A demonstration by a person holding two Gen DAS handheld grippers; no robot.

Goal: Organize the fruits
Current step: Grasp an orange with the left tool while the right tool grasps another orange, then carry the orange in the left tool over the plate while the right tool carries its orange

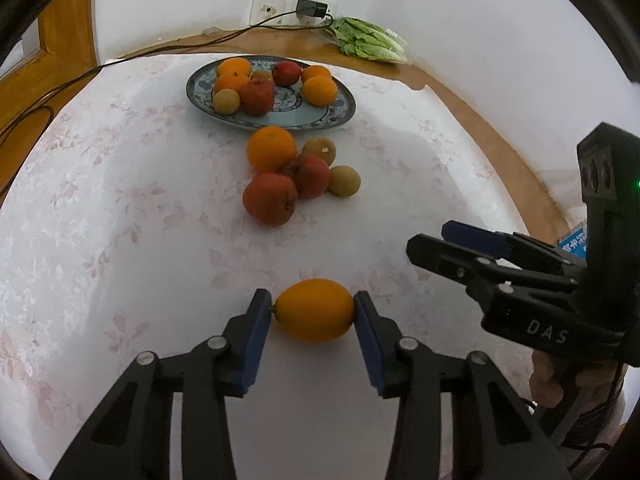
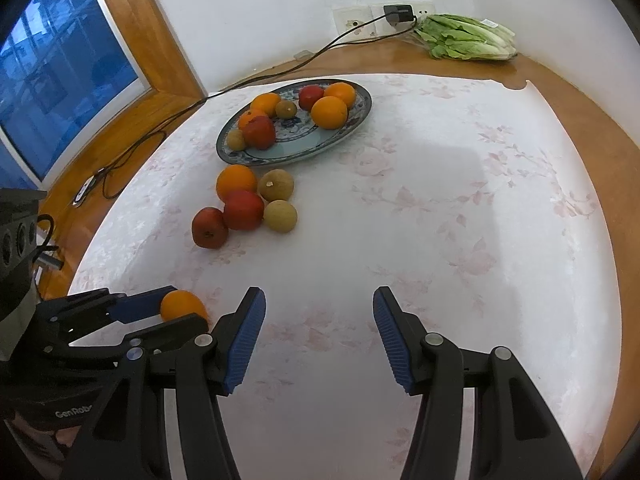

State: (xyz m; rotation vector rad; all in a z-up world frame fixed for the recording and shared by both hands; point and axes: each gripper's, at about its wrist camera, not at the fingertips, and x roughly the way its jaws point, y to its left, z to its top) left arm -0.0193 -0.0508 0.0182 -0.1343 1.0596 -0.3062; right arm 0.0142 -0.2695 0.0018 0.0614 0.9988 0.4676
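Observation:
My left gripper [image 1: 314,312] is shut on an orange fruit [image 1: 314,310], its blue pads touching both ends just above the cloth; the fruit also shows in the right wrist view [image 2: 182,306]. My right gripper [image 2: 319,330] is open and empty, to the right of the left one [image 1: 452,240]. A blue patterned plate [image 1: 320,118] at the back holds several oranges, red fruits and small brown fruits. A loose pile lies in front of it: an orange [image 1: 271,149], two red fruits [image 1: 270,199] and two brown fruits [image 1: 343,181].
A white floral cloth [image 2: 460,200] covers the round wooden table. Bagged lettuce [image 2: 468,38] lies at the far edge by the wall sockets. A black charger cable [image 2: 256,76] runs along the left. A window [image 2: 60,68] is at left.

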